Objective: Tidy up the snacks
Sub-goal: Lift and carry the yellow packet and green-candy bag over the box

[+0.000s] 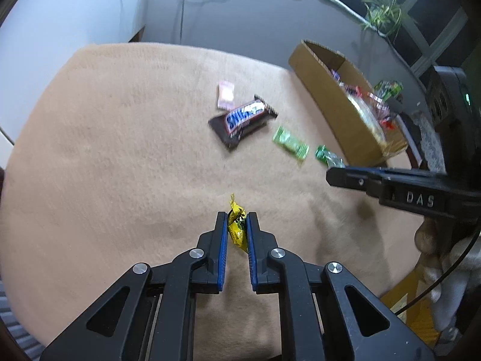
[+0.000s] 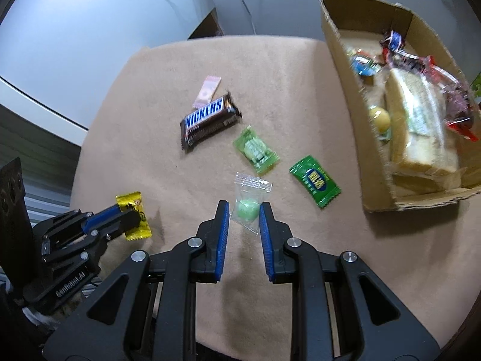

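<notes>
My left gripper point(image 1: 236, 221) is shut on a yellow wrapped candy point(image 1: 236, 225), lifted a little off the tan cloth; the same candy point(image 2: 135, 215) shows at the lower left of the right wrist view, in the left gripper point(image 2: 133, 215). My right gripper point(image 2: 244, 210) is shut on a clear packet with a green ball candy point(image 2: 248, 209). On the cloth lie a Snickers bar point(image 2: 207, 123), a pink candy point(image 2: 207, 90), a light green candy point(image 2: 255, 150) and a dark green candy point(image 2: 314, 182). The right gripper point(image 1: 333, 176) reaches in from the right of the left wrist view.
An open cardboard box point(image 2: 342, 96) at the right holds wrapped bread and several snacks. The tan cloth point(image 1: 105, 150) covers a rounded table. A wall with cables stands behind, and a plant point(image 1: 381, 15) is at the far right.
</notes>
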`<state>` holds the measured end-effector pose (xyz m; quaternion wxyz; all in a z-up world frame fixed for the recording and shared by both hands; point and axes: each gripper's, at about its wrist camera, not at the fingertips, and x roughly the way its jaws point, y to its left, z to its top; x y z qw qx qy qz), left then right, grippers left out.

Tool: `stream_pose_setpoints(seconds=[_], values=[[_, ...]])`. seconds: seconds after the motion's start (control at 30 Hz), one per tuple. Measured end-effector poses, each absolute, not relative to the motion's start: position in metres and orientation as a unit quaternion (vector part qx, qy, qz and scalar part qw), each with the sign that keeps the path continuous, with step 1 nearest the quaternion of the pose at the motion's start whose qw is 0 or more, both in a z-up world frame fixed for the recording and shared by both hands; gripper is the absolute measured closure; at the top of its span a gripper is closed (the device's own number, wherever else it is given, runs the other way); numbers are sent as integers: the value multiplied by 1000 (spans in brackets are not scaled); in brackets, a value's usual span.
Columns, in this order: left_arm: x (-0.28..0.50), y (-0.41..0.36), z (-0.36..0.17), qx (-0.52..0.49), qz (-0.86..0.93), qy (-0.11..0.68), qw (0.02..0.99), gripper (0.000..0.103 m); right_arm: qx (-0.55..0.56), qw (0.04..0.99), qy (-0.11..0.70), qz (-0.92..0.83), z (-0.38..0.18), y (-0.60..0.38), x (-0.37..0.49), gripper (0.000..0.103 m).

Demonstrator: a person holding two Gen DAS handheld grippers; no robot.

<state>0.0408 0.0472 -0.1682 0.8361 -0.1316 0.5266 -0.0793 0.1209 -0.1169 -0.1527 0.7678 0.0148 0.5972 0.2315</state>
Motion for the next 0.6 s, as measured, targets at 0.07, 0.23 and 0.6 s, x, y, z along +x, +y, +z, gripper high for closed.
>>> stream_pose_setpoints(seconds=[0.07,0.23,0.6], values=[[45,48,-158,-135,-85,519,840,92,21,773,591,230,-144,-123,122,82],[62,43,-131,-131,-102,494,853,92,36,790,571,220,-118,-144,128,82],[108,17,-101,-128,-144,464,865,92,65,828,534,159,-80,-215,147,82]])
